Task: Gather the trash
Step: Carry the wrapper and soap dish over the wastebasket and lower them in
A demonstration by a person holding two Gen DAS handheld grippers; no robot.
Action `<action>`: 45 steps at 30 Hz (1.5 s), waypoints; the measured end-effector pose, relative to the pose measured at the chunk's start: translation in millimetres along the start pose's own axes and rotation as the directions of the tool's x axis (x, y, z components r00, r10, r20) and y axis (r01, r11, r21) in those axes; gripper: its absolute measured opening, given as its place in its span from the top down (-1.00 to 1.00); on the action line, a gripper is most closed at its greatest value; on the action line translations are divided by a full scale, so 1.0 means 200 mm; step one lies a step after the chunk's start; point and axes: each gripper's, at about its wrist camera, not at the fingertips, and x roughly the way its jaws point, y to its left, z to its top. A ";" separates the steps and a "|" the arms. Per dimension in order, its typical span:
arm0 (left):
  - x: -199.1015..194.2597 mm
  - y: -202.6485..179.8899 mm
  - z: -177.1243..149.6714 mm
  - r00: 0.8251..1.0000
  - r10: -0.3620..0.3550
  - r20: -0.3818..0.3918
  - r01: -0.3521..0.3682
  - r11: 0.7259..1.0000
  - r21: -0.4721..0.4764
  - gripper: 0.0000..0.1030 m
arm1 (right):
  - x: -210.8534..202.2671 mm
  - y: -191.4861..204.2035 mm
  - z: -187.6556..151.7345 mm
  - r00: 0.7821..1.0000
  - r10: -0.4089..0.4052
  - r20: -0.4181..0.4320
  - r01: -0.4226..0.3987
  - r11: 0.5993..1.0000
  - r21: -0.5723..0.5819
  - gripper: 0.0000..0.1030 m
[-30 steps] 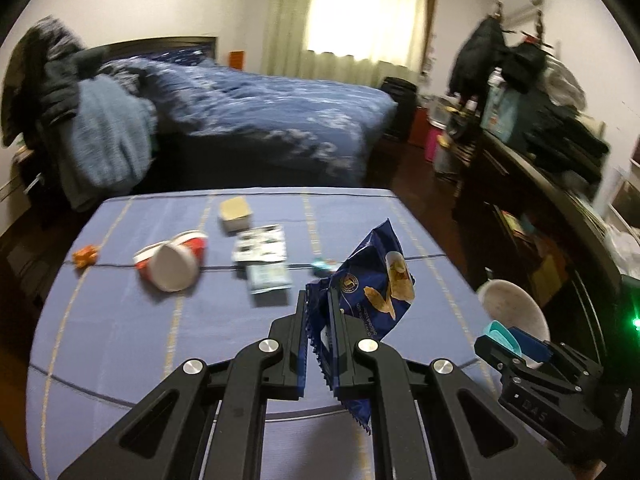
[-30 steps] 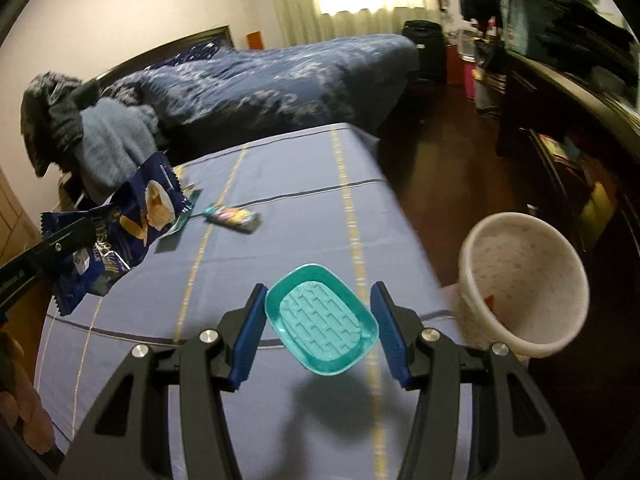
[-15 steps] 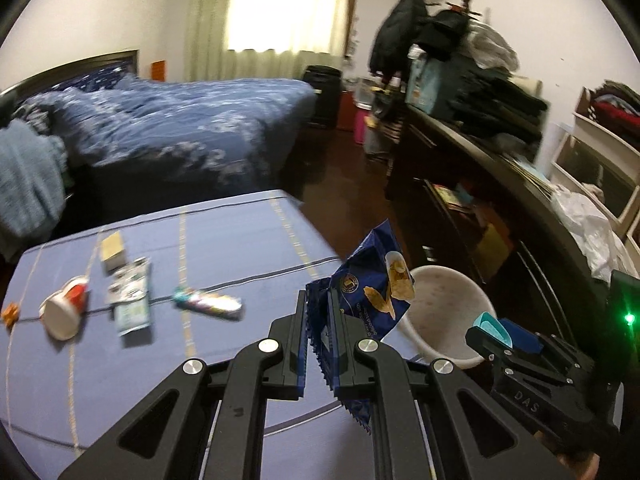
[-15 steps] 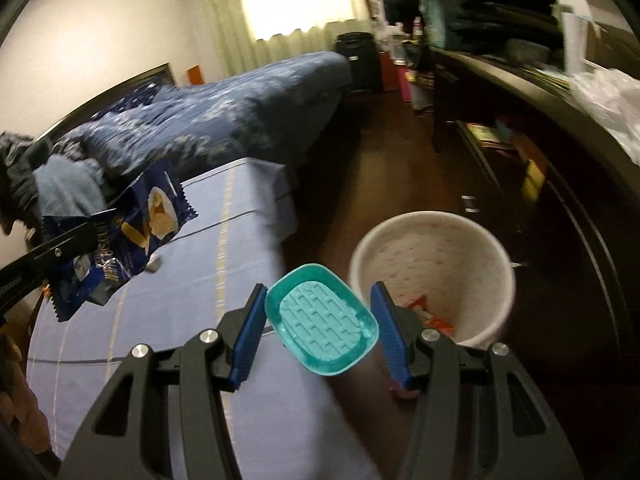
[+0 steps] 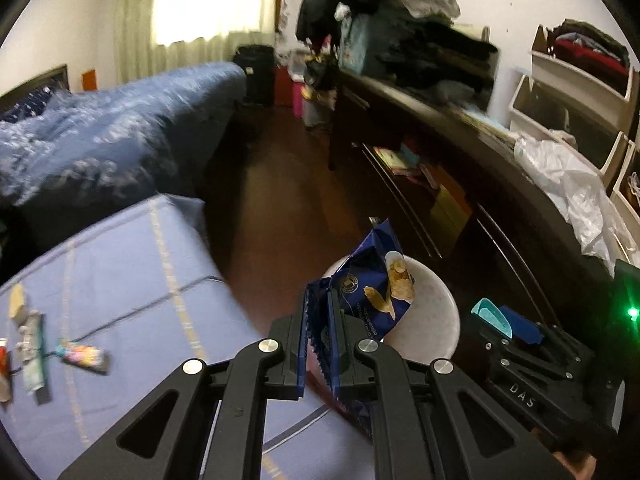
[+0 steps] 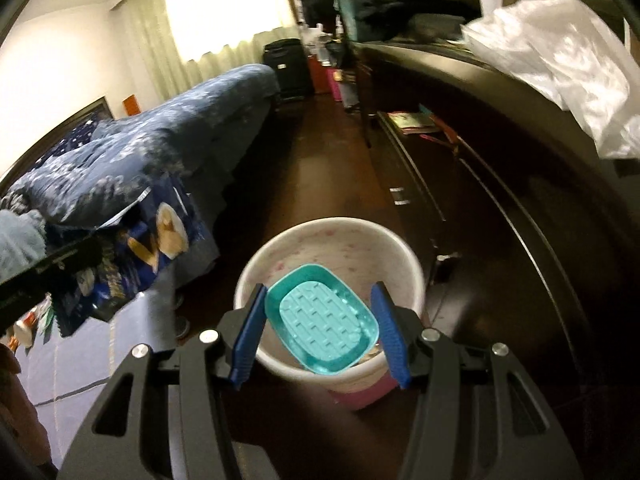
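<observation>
My left gripper [image 5: 320,334] is shut on a blue chip bag [image 5: 374,286], which sticks up in front of the white waste bin [image 5: 434,322] on the floor. In the right wrist view the same bag [image 6: 152,248] and the left gripper [image 6: 90,250] hang at the left edge. My right gripper [image 6: 320,328] is shut on a teal ribbed soap dish [image 6: 322,320], held just above the bin's [image 6: 332,236] mouth. From the left wrist view the right gripper [image 5: 498,318] shows at lower right. A candy wrapper [image 5: 82,356] and other packets [image 5: 30,340] lie on the lavender table [image 5: 132,280].
A long dark dresser [image 5: 440,184] with open shelves runs along the right, a white plastic bag [image 5: 568,184] on top. A bed with a blue quilt [image 5: 104,148] stands behind the table. Dark wood floor [image 5: 276,200] lies between them. Some litter lies in the bin's bottom.
Both grippers have swung right, off the table. The bin has come from the right edge to lie under the soap dish and beside the chip bag. Both grips are unchanged.
</observation>
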 end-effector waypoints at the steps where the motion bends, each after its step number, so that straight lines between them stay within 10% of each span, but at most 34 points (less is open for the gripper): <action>1: 0.04 -0.02 0.01 1.000 -0.011 -0.013 0.011 1.000 0.001 0.83 | 0.01 -0.02 0.00 1.000 -0.004 0.000 0.004 1.000 0.004 -0.04; 28: 0.53 -0.27 0.05 0.988 0.056 -0.142 -0.045 0.996 0.081 0.77 | 0.40 -0.22 0.06 0.995 -0.084 -0.056 0.086 0.996 0.026 -0.05; 31: 0.53 -0.25 0.05 0.990 0.049 -0.131 -0.040 0.997 0.069 0.53 | 0.43 -0.22 0.05 0.995 -0.076 -0.062 0.077 0.997 0.014 -0.10; 36: 0.46 -0.21 0.08 0.995 0.065 -0.071 -0.062 0.997 0.044 -0.51 | 0.43 -0.22 0.04 0.994 -0.089 -0.060 0.090 0.996 0.021 -0.31; 45: 0.31 -0.15 0.11 0.998 0.069 0.002 -0.069 0.998 0.009 -0.68 | 0.36 -0.20 0.04 0.994 -0.098 -0.045 0.099 0.995 0.014 -0.44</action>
